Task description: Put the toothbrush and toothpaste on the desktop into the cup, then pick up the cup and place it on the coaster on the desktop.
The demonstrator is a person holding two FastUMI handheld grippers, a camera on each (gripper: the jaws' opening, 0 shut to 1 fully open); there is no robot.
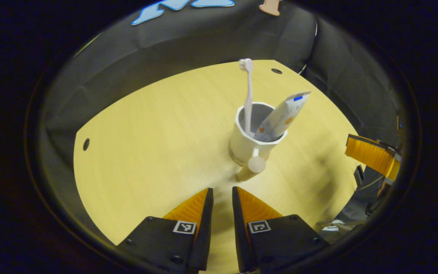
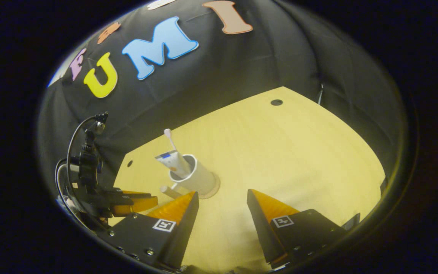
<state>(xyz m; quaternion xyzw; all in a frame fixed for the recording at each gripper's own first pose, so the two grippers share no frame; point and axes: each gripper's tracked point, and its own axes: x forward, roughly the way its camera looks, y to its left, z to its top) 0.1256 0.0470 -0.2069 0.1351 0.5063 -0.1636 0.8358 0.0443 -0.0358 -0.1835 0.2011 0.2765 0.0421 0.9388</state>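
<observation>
A white cup stands upright near the middle of the wooden desktop. A white toothbrush stands in it, head up, and a toothpaste tube leans against its right rim. The cup's stubby handle points at my left gripper, which sits just short of it, open by a narrow gap with nothing between the fingers. In the right gripper view the cup rests on a round tan coaster. My right gripper is open wide, low over the desktop, just right of the cup.
Black cloth walls close in the desktop's far and side edges. Small dark holes mark the desktop near its edges. The other gripper shows at the right edge of the left gripper view, and the left one with its cables at the left of the right gripper view.
</observation>
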